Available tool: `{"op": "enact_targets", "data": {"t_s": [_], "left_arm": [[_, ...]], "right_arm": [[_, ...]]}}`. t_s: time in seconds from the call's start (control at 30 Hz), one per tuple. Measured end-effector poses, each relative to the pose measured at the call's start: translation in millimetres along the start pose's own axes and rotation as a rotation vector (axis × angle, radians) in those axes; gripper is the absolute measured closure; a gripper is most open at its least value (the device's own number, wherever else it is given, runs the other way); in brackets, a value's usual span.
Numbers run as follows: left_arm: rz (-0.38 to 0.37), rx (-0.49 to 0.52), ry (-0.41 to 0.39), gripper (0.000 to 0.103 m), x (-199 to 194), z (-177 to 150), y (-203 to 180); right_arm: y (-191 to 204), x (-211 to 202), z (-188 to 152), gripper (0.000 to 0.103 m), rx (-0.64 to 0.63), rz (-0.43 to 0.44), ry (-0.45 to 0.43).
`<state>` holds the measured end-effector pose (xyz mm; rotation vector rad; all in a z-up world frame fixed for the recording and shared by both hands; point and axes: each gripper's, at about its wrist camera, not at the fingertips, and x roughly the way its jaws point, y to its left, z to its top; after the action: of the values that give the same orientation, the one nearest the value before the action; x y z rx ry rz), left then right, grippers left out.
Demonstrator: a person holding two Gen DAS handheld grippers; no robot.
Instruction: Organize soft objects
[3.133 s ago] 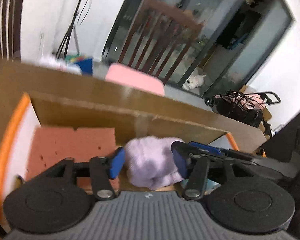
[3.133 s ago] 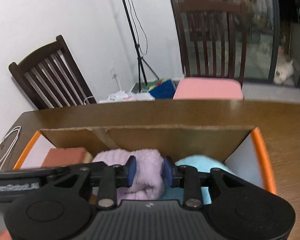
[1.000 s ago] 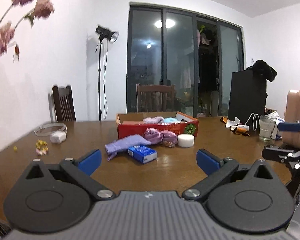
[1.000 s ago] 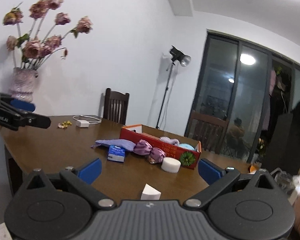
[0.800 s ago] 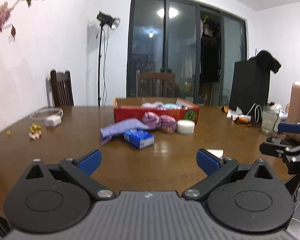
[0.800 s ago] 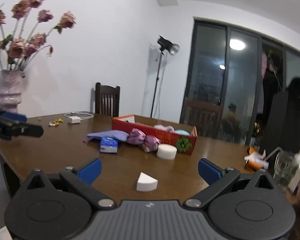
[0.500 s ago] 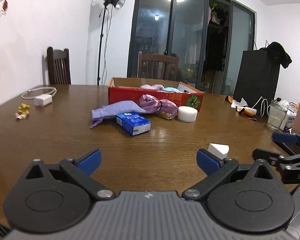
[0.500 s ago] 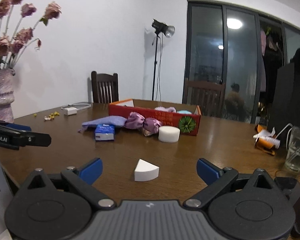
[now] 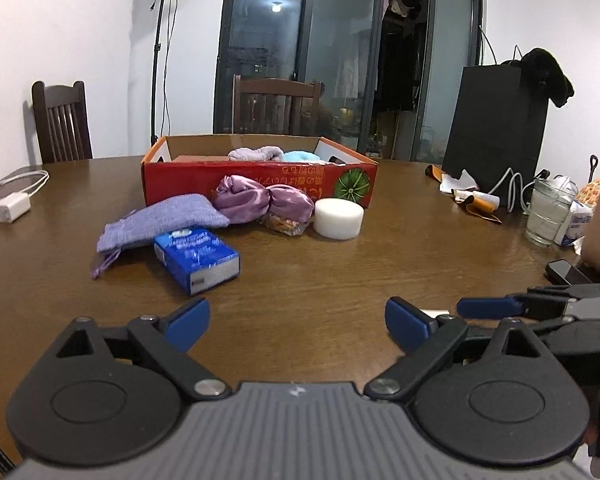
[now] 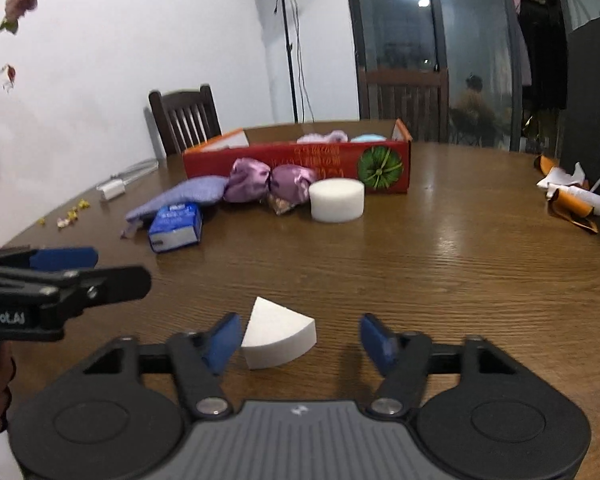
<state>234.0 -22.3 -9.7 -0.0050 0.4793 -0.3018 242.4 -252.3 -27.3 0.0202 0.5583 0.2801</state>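
Observation:
A white wedge sponge (image 10: pixel 278 338) lies on the wooden table between the open fingers of my right gripper (image 10: pixel 300 340), close to the left finger. My left gripper (image 9: pixel 298 322) is open and empty above the near table. Farther back stand a round white sponge (image 9: pixel 339 219) (image 10: pixel 336 200), a purple satin scrunchie (image 9: pixel 260 200) (image 10: pixel 270 184), a lilac pouch (image 9: pixel 162 220) (image 10: pixel 184 196) and a blue tissue pack (image 9: pixel 198 256) (image 10: pixel 176 228). The red box (image 9: pixel 256 184) (image 10: pixel 300 160) holds lilac and light blue soft items.
A glass (image 9: pixel 546 216), a tissue pack and papers sit at the table's right. A white charger with cable (image 9: pixel 12 208) lies at the left. Chairs stand behind the table. A phone (image 9: pixel 566 272) lies near the right edge.
Both grippers have drawn back from the box, then lowered toward the near table. My right gripper has come down around the white wedge sponge. Earlier both held the lilac cloth in the box.

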Motion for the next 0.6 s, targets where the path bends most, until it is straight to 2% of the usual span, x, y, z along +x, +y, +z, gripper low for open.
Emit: {"op": "enact_targets", "data": {"t_s": [0.1, 0.2, 0.37, 0.6], "left_arm": [[0.024, -0.016, -0.001, 0.007, 7.4, 5.1, 1.9], [0.049, -0.04, 0.015, 0.007, 12.6, 5.6, 6.2], [0.066, -0.027, 0.01, 0.007, 17.0, 11.3, 6.1], [0.084, -0.013, 0.013, 0.021, 48.5, 29.5, -0.2]], "right_arm": [[6.4, 10.6, 4.1, 0.07, -0.044, 0.024, 0.032], [10.4, 15.6, 7.9, 0.072, -0.079, 0.028, 0.029], [-11.2, 21.2, 26.0, 0.072, -0.04, 0.007, -0.014], [-45.7, 42.7, 58.3, 0.07, -0.002, -0.008, -0.045]]}}
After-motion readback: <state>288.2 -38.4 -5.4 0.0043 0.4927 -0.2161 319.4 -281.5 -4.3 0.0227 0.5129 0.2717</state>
